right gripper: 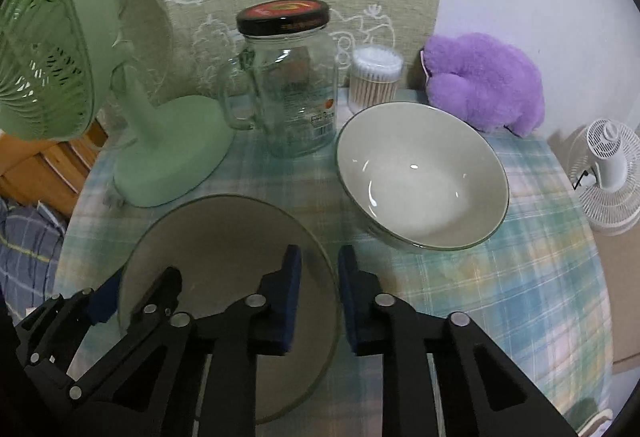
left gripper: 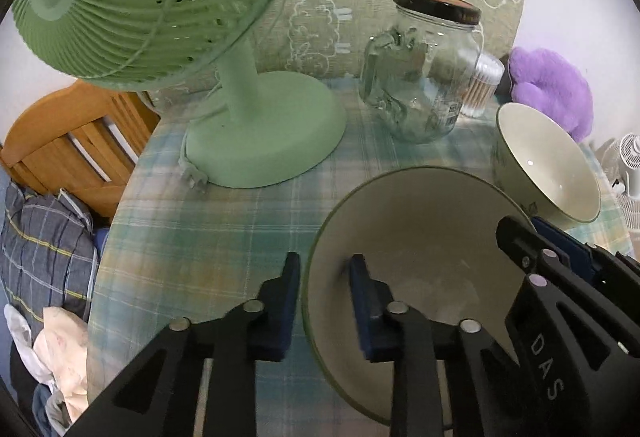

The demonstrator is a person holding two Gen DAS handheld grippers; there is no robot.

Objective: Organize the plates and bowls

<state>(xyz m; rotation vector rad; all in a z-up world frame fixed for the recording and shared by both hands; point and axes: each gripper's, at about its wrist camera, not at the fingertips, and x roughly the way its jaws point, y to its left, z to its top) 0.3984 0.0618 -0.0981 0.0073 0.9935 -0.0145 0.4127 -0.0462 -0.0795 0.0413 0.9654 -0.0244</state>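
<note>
We see two pale bowls on the worktop (right gripper: 540,277), which wears a plaid cloth. The near bowl (right gripper: 224,257) sits just in front of both tools; its lower rim is cut off behind the black arms in both views. The left gripper (left gripper: 324,301) has its jaws clamped on that bowl's left rim, one blue pad outside the wall, one inside. The right gripper (right gripper: 320,297) is clamped on the same bowl's right rim in the same fashion, though the rim between its pads is blurred. The far bowl (right gripper: 420,177) stands free to the right, just beside the near one; from the left wrist view part of it is hidden behind the right tool.

Behind them stand a green fan (left gripper: 264,129), its head cropped at the frame's top, a lidded glass jar (right gripper: 288,85), a tub of cotton swabs (right gripper: 374,77) half hidden behind the jar in the left view, and a purple plush (right gripper: 484,81). A white fan (right gripper: 608,173) stands beyond the worktop's edge.
</note>
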